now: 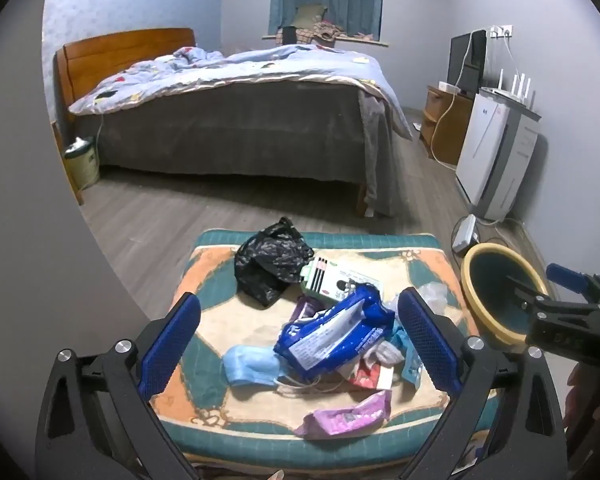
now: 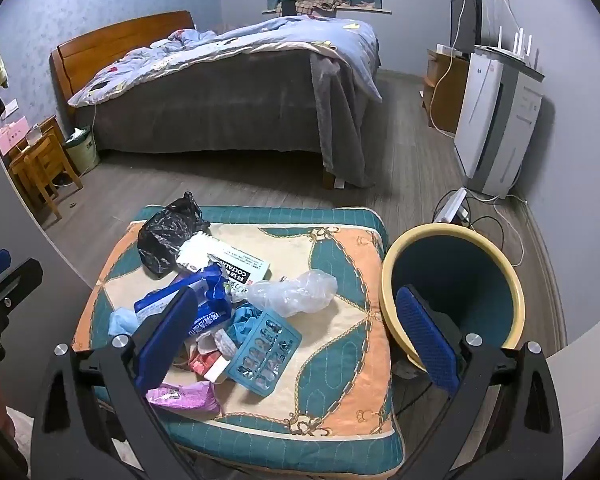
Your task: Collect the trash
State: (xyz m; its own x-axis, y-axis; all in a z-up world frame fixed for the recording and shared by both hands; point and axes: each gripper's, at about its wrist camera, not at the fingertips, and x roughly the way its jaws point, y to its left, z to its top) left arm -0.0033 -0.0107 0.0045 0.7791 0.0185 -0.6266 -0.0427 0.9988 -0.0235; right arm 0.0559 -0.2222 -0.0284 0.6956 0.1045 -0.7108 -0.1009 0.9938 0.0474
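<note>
**Trash heap on the cushion, both my grippers spread and empty**

Trash lies piled on the quilted cushion (image 2: 340, 280), toward its near left part as my right camera sees it. My left gripper (image 1: 300, 344) hovers above the near edge of the cushion, pointing forward and slightly down at the heap, its blue pads (image 1: 168, 348) spread wide with nothing between them touching. My right gripper (image 2: 296, 340) hangs over the cushion's right edge, likewise released; one pad sits in front of the pile, the other in front of the bin (image 2: 456, 288), a teal basket with a yellow rim standing just beside the cushion's right side.

In the heap I can tell a blue wrapper (image 1: 332, 332), a light blue face mask (image 1: 248, 366), a pink packet (image 1: 344, 416) nearest me, a blister tray (image 2: 260, 354), crumpled clear plastic (image 2: 296, 292), a white carton (image 2: 236, 264) and a black plastic bag (image 2: 168, 236) at the far left corner.

Smaller scraps under the blue wrapper are too tangled to name. The carton's print is unreadable. My left pad hides part of the wrapper in the right view. Only a sliver of my hand (image 1: 592, 396) shows at the frame edge. A bed (image 2: 220, 92) stands well behind.
</note>
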